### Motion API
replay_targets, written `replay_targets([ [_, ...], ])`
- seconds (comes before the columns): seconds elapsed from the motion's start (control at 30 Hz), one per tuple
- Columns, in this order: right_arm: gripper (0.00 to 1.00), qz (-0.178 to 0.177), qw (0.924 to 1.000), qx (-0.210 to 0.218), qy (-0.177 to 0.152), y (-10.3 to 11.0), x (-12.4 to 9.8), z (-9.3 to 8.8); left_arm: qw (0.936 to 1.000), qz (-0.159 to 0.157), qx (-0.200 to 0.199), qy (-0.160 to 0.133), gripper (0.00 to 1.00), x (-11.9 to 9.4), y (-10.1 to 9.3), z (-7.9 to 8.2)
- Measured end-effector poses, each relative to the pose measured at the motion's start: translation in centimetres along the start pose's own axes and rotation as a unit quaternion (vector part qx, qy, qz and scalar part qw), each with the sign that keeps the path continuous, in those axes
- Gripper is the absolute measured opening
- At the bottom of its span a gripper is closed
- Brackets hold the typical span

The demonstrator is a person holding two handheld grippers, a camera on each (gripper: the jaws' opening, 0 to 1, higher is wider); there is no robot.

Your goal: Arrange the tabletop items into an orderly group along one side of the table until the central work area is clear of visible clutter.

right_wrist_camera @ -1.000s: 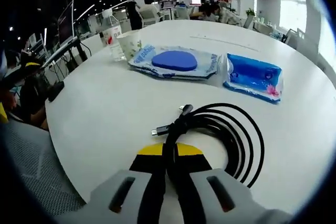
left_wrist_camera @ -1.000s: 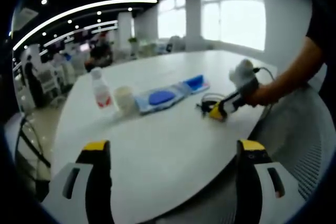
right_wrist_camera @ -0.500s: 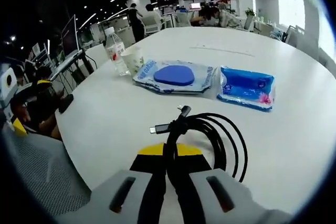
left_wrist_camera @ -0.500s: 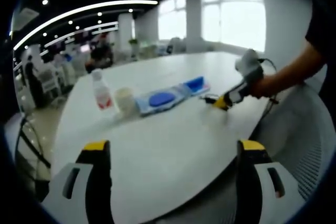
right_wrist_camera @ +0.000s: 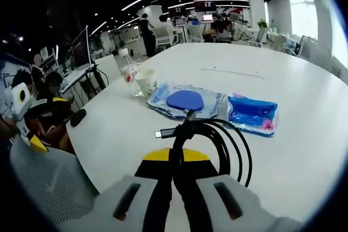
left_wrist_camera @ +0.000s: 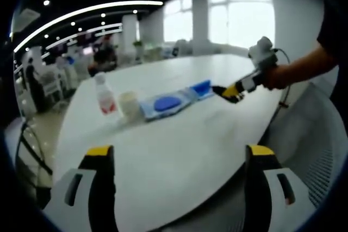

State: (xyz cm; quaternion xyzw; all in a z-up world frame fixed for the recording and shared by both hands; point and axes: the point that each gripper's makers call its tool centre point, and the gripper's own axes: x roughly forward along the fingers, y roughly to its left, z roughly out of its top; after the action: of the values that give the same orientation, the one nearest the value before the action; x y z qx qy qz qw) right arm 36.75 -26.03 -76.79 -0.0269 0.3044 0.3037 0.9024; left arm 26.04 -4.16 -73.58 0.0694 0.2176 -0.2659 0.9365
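Over on the right side, my right claw (right_wrist_camera: 174, 158) is pinching a coiled black cable (right_wrist_camera: 217, 139), jaws pressed together on the loops, and the coil is hanging up off the white bench (right_wrist_camera: 304, 150) with its plug ends sticking out toward the left of the right gripper view. From the left gripper view I'm seeing that same claw (left_wrist_camera: 228, 93) held out above the bench by a hand (left_wrist_camera: 277, 75), just beside the end of the row of stuff. My left claw (left_wrist_camera: 179, 156) is sitting spread wide, gripping nothing, hovering over the near part of the bench (left_wrist_camera: 174, 150). The row itself is lying across the far half: a water bottle (left_wrist_camera: 104, 94) with a red label standing upright, a paper cup (left_wrist_camera: 128, 104) just beside it, then a clear packet with a blue disc inside (left_wrist_camera: 166, 102), then a blue pack of wipes (left_wrist_camera: 202, 86) right next to that. In the right gripper view the cable is hanging in front of the disc packet (right_wrist_camera: 187, 101) and the blue pack (right_wrist_camera: 253, 113). Bench area nearest me is looking bare.
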Motion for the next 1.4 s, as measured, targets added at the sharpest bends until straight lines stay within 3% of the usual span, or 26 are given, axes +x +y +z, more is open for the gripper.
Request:
replay_targets([
  [0.2, 0.03, 0.002, 0.9998, -0.019, -0.011, -0.2, -0.7, 1.6, 1.0000, -0.001, 0.001, -0.001, 0.97, 0.0, 0.0, 0.1],
  [0.6, 0.03, -0.004, 0.9982, -0.059, -0.003, -1.7, -0.2, 2.7, 1.0000, 0.000, 0.001, -0.004, 0.97, 0.0, 0.0, 0.2],
  [1.07, 0.03, -0.004, 0.9963, -0.079, 0.034, -3.0, 1.7, 0.6, 1.0000, -0.004, 0.001, 0.003, 0.97, 0.0, -0.1, -0.1],
  [1.4, 0.03, -0.008, 0.9959, -0.071, 0.055, -3.9, 3.7, -0.9, 0.9999, -0.008, 0.000, 0.011, 0.97, 0.1, -0.3, -0.4],
])
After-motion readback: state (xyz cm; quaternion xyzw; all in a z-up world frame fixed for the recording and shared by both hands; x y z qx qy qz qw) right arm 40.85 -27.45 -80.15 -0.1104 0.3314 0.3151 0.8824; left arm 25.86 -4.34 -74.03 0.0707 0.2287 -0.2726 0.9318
